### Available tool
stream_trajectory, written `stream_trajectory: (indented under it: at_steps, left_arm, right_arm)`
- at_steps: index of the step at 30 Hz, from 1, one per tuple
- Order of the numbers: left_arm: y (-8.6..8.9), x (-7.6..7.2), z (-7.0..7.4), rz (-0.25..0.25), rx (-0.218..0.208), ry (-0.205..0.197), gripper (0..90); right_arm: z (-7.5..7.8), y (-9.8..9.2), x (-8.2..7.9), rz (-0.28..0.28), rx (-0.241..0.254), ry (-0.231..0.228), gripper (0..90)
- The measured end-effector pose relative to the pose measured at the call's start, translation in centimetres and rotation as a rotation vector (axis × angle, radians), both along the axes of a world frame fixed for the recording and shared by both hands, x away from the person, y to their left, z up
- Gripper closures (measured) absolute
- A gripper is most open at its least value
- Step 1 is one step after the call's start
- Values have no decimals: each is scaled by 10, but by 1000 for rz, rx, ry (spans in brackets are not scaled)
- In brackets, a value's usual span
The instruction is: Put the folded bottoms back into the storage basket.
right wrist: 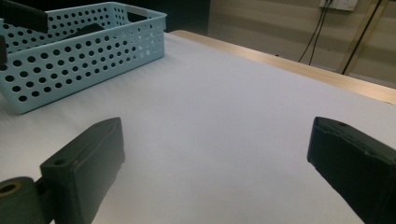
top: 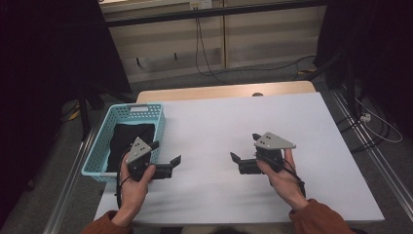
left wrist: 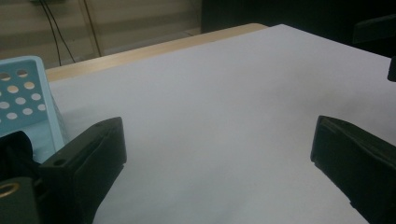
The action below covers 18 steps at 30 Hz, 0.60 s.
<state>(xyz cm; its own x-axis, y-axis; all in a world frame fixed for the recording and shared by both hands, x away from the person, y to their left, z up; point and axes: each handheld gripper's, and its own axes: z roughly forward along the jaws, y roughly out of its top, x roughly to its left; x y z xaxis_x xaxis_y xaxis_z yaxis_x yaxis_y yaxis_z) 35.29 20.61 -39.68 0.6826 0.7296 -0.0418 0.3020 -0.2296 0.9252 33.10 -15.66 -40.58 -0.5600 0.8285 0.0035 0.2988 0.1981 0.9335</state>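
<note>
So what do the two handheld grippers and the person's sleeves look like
Both the left gripper and the right gripper are black, with two chunky black fingers each. Each carries a grey three-cornered plate on top and trails a black cable. The sleeves are rust orange.

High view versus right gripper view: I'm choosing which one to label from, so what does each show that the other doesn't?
High view alone: both hands, the left tongs and right tongs from above, open, and the black cloth lying flat in the basket.

Right gripper view alone: its own tongs close up, wide open over bare tabletop, and the basket's perforated side wall.

Both: the light blue basket, the white table and its wooden far edge.
</note>
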Motion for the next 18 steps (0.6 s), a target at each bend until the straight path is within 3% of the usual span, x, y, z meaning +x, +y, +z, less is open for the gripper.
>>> stream_trajectory:
  at_steps: [18]
  left_arm:
    - [2,-16,-6,22,23,-7,35]
  right_arm:
    - [-1,-54,-27,-122,16,-10,38]
